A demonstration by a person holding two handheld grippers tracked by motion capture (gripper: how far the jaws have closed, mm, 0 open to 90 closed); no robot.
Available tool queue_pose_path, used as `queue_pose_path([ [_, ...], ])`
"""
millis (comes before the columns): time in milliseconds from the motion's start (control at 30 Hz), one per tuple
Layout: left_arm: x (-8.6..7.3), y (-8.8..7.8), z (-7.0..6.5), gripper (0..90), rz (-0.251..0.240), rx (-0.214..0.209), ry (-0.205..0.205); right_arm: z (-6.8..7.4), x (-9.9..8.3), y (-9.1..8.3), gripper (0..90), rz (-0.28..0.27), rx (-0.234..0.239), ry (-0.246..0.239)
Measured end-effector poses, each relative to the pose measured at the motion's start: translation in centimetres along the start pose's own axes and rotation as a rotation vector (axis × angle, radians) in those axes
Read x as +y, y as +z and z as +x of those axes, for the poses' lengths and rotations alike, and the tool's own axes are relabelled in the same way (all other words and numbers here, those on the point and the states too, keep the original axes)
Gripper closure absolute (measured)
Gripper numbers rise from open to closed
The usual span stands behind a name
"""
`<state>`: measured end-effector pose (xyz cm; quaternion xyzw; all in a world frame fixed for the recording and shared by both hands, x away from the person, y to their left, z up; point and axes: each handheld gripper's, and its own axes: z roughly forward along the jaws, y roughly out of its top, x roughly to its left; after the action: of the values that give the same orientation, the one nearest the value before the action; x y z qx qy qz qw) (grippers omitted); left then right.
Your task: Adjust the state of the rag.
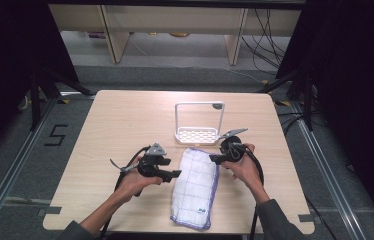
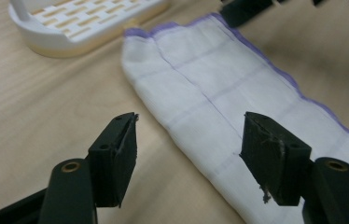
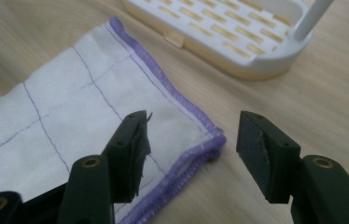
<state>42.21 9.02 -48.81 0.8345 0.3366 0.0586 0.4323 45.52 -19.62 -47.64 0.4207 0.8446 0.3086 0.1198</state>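
Both grippers, left gripper (image 1: 174, 174) and right gripper (image 1: 214, 159), are hovering released beside the folded cloth (image 1: 195, 186), seemingly untouching, lying lengthwise between them at lower centre.

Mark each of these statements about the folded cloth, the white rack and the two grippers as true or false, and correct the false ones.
1. The cloth lies folded flat on the table. True.
2. The left gripper is clamped on the cloth. False: its jaws stand open, with nothing pressed between them.
3. The white rack stands beyond the cloth's far end. True.
4. The cloth hangs over the rack's handle. False: it lies on the table.
5. The right gripper is open above the cloth's purple-edged corner. True.
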Motion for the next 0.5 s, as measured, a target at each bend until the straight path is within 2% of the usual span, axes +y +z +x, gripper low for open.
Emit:
queue_pose_path([
  [33, 0.4, 0.5, 0.4, 36.2, 0.008, 0.022, 0.014, 0.0, -0.2, 0.0, 45.3, 0.012, 0.003, 0.014],
  [67, 0.7, 1.0, 0.8, 36.1, 0.001, 0.040, 0.005, 0.0, -0.3, 0.1, 45.7, 0.010, 0.001, 0.009],
  [100, 1.0, 1.5, 1.1, 36.3, 0.009, 0.039, 0.006, -0.1, -0.5, 0.3, 45.8, -0.002, -0.004, -0.006],
  [133, 1.4, 1.9, 1.3, 36.6, 0.010, 0.042, 0.004, 0.0, -0.5, 0.2, 46.2, 0.003, -0.002, 0.020],
  [200, 2.0, 2.9, 1.7, 37.1, 0.021, 0.046, 0.001, -0.1, -0.5, 0.4, 47.3, 0.012, -0.007, 0.027],
  [233, 2.1, 3.2, 1.8, 38.3, 0.019, 0.054, 0.008, 0.1, -0.5, 0.4, 48.5, 0.023, -0.011, 0.067],
  [267, 2.3, 3.5, 1.8, 39.5, 0.021, 0.071, 0.020, 0.1, -0.5, 0.4, 49.1, 0.021, -0.014, 0.070],
  [300, 2.5, 4.0, 1.9, 39.8, 0.023, 0.072, 0.018, -0.1, -0.5, 0.5, 50.5, 0.039, -0.001, 0.074],
  [433, 3.2, 5.4, 2.1, 40.8, 0.027, 0.075, 0.000, -0.3, -0.6, 1.0, 55.3, 0.035, 0.003, 0.073],
  [500, 3.3, 6.1, 2.1, 42.4, 0.052, 0.086, 0.019, -0.3, -0.7, 1.4, 58.6, 0.040, 0.000, 0.064],
])
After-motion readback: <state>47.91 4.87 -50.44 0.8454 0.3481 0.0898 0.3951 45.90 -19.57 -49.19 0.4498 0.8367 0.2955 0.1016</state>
